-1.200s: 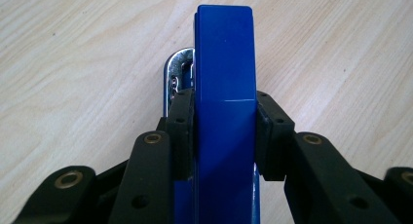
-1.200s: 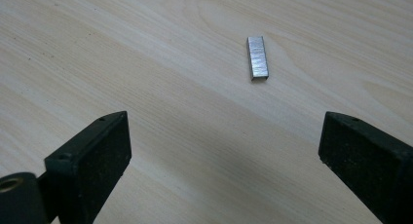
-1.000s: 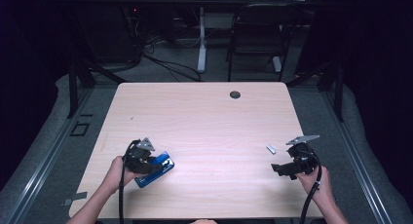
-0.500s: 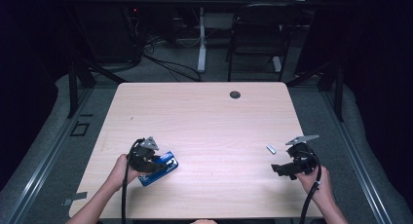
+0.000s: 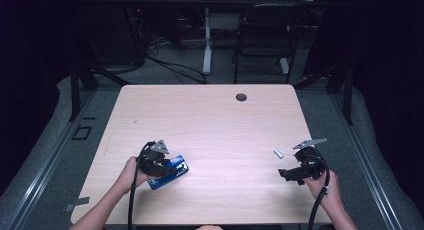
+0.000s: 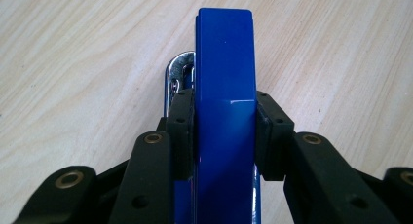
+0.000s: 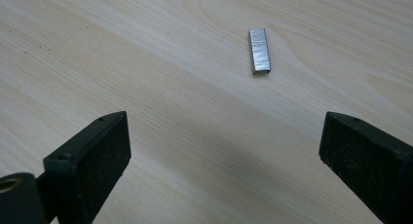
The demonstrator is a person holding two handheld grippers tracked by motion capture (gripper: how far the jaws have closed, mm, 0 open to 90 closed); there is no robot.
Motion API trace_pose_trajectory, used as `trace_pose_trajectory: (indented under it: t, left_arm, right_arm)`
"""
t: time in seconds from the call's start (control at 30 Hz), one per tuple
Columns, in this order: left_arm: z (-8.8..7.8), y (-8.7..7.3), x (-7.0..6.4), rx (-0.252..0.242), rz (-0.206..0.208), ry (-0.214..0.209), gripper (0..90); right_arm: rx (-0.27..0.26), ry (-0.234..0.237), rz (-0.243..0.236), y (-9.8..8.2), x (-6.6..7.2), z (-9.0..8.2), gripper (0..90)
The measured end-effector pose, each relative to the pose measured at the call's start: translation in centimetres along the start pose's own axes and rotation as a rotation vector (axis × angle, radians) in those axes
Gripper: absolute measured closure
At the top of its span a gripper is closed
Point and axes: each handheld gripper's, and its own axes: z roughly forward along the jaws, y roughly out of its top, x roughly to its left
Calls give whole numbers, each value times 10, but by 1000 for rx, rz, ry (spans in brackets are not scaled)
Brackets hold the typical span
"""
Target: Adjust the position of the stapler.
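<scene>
A blue stapler (image 5: 170, 172) with a metal base lies at the front left of the wooden table (image 5: 210, 125). My left gripper (image 5: 159, 165) is shut on it; in the left gripper view both pads press the blue stapler (image 6: 225, 102) on its sides, and the chrome base shows at its left. A small strip of metal staples (image 5: 278, 152) lies at the front right. My right gripper (image 5: 287, 174) rests just in front of it, jaws wide open and nothing between them. In the right gripper view the staple strip (image 7: 259, 51) lies beyond the open gripper (image 7: 229, 151).
A round black cable grommet (image 5: 241, 97) sits near the table's far edge. Beyond the table stand a dark chair (image 5: 262, 35) and a desk leg with cables on the floor.
The left gripper has shifted slightly to the right with the blue stapler held in it. The right gripper has stayed where it was.
</scene>
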Motion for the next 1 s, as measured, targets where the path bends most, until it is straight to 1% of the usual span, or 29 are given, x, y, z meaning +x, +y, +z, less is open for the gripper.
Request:
trace_pose_trajectory:
  t: [0.13,0.2,0.27,0.43,0.6,0.7,0.73,0.83,0.87,0.9,0.93,1.0]
  left_arm:
    - [4,5,-3,-5,16,-7,657]
    - [5,6,-3,-5,15,-11,657]
    - [7,9,-5,-5,31,-12,656]
    - [10,12,-7,-9,46,-17,657]
    - [13,16,-9,-11,61,-30,656]
    - [15,19,-11,-7,83,-38,657]
    - [17,22,-13,-8,96,-46,657]
    - [19,25,-15,-11,103,-57,657]
    - [22,29,-17,-8,119,-68,657]
    - [22,29,-17,-8,119,-68,657]
    - [24,32,-20,-8,133,-76,657]
    - [26,34,-21,-8,139,-80,657]
  right_arm:
    - [-1,-5,2,0,0,0,44]
    - [0,-6,1,0,0,0,44]
    - [2,1,0,0,0,0,44]
    - [3,9,2,0,0,1,44]
    - [4,7,-1,0,0,1,44]
    - [5,7,0,0,0,1,44]
    - [6,7,0,0,0,1,44]
    - [7,8,2,0,0,1,44]
    - [11,8,-2,0,0,1,44]
    - [11,8,-2,0,0,1,44]
    - [11,9,-2,0,0,1,43]
    - [12,9,-2,0,0,1,44]
